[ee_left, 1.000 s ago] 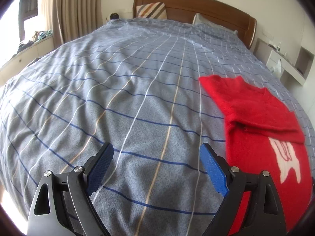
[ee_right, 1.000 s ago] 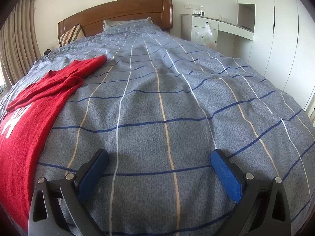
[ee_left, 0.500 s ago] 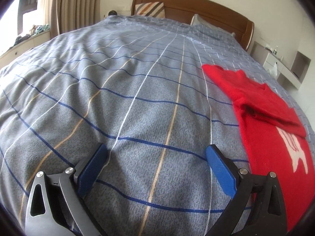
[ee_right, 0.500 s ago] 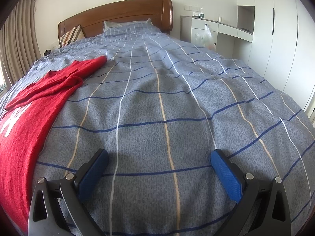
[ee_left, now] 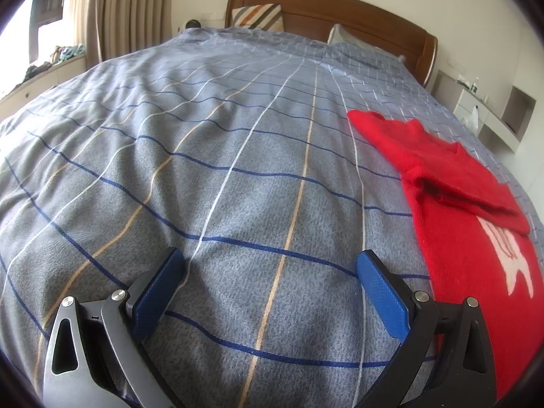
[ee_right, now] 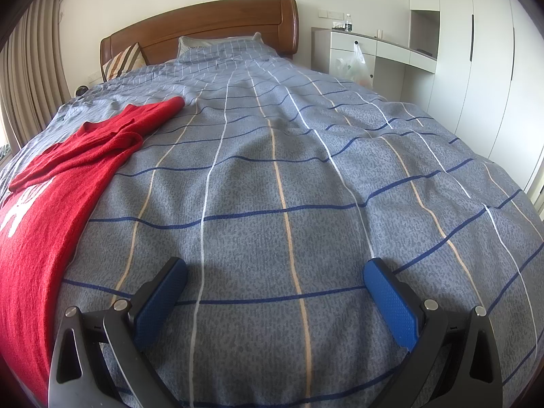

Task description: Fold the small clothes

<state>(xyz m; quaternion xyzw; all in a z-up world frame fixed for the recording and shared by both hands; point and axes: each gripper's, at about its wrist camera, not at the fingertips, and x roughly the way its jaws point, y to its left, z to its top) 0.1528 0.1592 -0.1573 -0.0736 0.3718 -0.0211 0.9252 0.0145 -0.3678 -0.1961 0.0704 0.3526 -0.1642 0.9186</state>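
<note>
Left wrist view: the left gripper (ee_left: 270, 272) hangs low over the checked bedspread (ee_left: 217, 156), its jaws having just been opening, now wide apart with only bedspread between them. The red sweater (ee_left: 455, 217) lies at 3 o'clock, just beside the right blue pad (ee_left: 382, 299), with one sleeve folded across the chest above a white motif (ee_left: 510, 258).

Right wrist view: the right gripper (ee_right: 275, 280) also stands with jaws wide apart and empty; the same garment lies at 9 o'clock.

Hazards, as judged:
- Neither gripper is aligned with the sweater. Closing at the present position would pinch bedspread, not garment.
- A pinch at the hem may catch the bedspread beneath, dragging both.
- Knit fabric stretches; uneven pull from the two grippers may skew the fold.
- Lifting could dislodge the folded sleeve.
</note>
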